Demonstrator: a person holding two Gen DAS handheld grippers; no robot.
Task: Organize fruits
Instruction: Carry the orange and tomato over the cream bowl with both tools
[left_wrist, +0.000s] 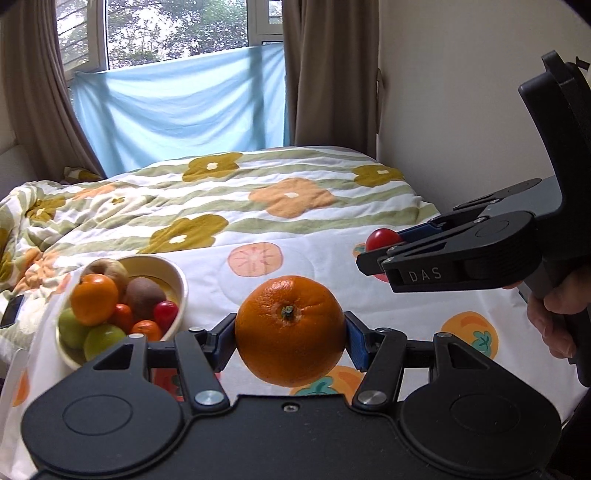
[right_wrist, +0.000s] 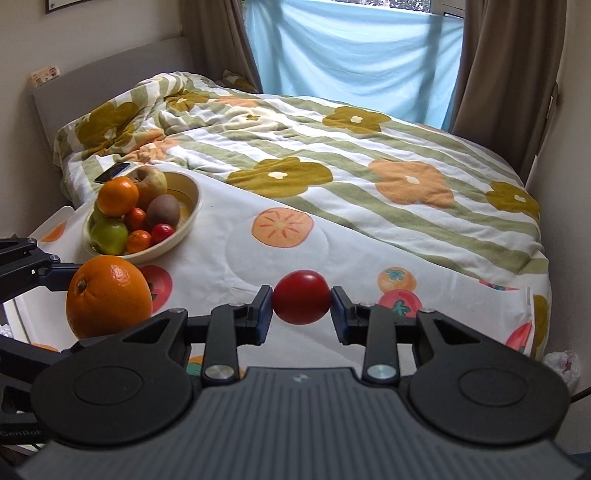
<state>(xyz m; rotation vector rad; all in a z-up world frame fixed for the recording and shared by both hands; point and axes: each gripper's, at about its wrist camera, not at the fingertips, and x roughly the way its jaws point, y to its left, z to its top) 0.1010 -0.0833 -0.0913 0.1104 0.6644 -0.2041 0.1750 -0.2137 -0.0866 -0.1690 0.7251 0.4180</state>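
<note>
Large orange (left_wrist: 290, 330) pinched between the blue pads of the left gripper (left_wrist: 290, 334), stem end facing the camera, lifted clear above the fruit-print cloth (left_wrist: 388, 325). Also seen from the right wrist view at lower left (right_wrist: 109, 295), clamped from both sides. Small red tomato (right_wrist: 301, 302) squeezed between the pads of the right gripper (right_wrist: 301, 306), likewise held up off the cloth; from the left wrist view, showing as a red ball (left_wrist: 383, 239) partly hidden behind the dark fingers of that gripper (left_wrist: 380, 254) at the right edge, with a hand (left_wrist: 554, 317) wrapped round its grip. Orange and tomato well apart, orange to the left.

Cream bowl (left_wrist: 181, 284) on the cloth to the left, beyond the orange, piled with fruit: another orange (left_wrist: 94, 299) on top, a yellowish apple (left_wrist: 109, 269) behind it, a brown kiwi (left_wrist: 144, 297), green apples (left_wrist: 103, 339) at the near side, two small tangerines (left_wrist: 147, 329), and a small red tomato (left_wrist: 166, 313) against the right wall.

Behind the cloth, a bed with a flower-patterned quilt (left_wrist: 258, 195). Dark phone (right_wrist: 112, 172) lying on the quilt just beyond the bowl. Further back, a light blue sheet (left_wrist: 177, 107) hung across the lower window, brown curtains (left_wrist: 328, 74) on either side.
</note>
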